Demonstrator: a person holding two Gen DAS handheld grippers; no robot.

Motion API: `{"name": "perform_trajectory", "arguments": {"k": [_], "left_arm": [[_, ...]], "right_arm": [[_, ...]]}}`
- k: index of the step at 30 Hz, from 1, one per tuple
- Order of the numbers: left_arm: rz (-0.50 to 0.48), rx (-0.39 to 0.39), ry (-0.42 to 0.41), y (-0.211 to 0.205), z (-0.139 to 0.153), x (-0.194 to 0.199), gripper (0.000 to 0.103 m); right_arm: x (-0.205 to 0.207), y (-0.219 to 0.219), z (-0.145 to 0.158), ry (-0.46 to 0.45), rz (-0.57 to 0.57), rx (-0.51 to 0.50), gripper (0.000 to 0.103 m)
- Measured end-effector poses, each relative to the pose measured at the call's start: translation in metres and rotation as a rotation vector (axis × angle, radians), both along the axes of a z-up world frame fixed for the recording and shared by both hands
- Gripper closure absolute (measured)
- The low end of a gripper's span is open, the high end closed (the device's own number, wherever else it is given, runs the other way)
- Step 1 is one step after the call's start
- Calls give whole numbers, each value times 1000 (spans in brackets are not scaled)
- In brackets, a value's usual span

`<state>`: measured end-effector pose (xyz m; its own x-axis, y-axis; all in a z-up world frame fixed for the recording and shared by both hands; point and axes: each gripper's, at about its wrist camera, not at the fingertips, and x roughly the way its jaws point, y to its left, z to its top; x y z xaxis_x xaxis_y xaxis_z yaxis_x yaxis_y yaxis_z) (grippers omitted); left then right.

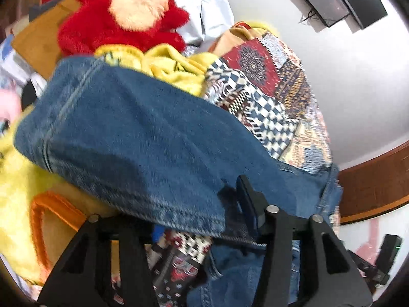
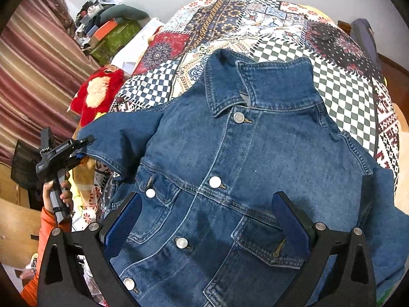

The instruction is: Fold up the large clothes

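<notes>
A blue denim jacket [image 2: 255, 153] lies front up and buttoned on a patchwork bedspread [image 2: 345, 84], collar toward the far side. My right gripper [image 2: 207, 222] hovers open over its lower front, one blue pad by each chest pocket, nothing between them. The jacket's short left sleeve [image 2: 120, 138] stretches out past the bed's edge, and its hem sits between the fingers of my left gripper [image 2: 85, 148]. In the left wrist view the sleeve [image 1: 140, 133] drapes over and hides one finger of the left gripper [image 1: 204, 186]. The other finger [image 1: 246, 204] stands a little clear of the hem.
A red plush toy [image 1: 122, 12] and a yellow blanket [image 1: 166, 64] are heaped beside the bed by the sleeve. A person's hand [image 2: 56, 194] in an orange sleeve holds the left gripper. Striped curtain [image 2: 33, 76] at left, clutter at the back, wooden board [image 1: 375, 184] by the wall.
</notes>
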<state>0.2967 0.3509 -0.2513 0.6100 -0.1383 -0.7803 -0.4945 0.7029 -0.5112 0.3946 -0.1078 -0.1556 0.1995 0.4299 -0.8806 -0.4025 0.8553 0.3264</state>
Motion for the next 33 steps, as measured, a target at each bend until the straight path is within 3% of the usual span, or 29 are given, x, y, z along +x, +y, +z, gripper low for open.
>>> {"name": "perform_trajectory", "arguments": {"k": [6,12,17,21,25,29,33], "left_arm": [[-46,385,11,-42,49,15,82],[-183,575,-175,-114,129,29,88],[-378,562,-282,-190,165,48,91],[-543,484,-289,-253,157,67,91],[-708,407,-190,-310,113,79,91],[-859,279,-42,-350,58,82,91],[-939,307,44,-375,34,72,87]], "right_arm": [[0,-5,-7,-7,-7,-39,1],[-1,-17,5,-42,-17,-32,1],[-1,-36,19,-68,-46,-5,1],[-1,-58,27,-81,-76,-1,1],[-2,-80,26,-78,-103,-17,1],[-3,-97,20,-63,-126,-26,1],[-3,-104,10,-41,-133,-43,1]]}}
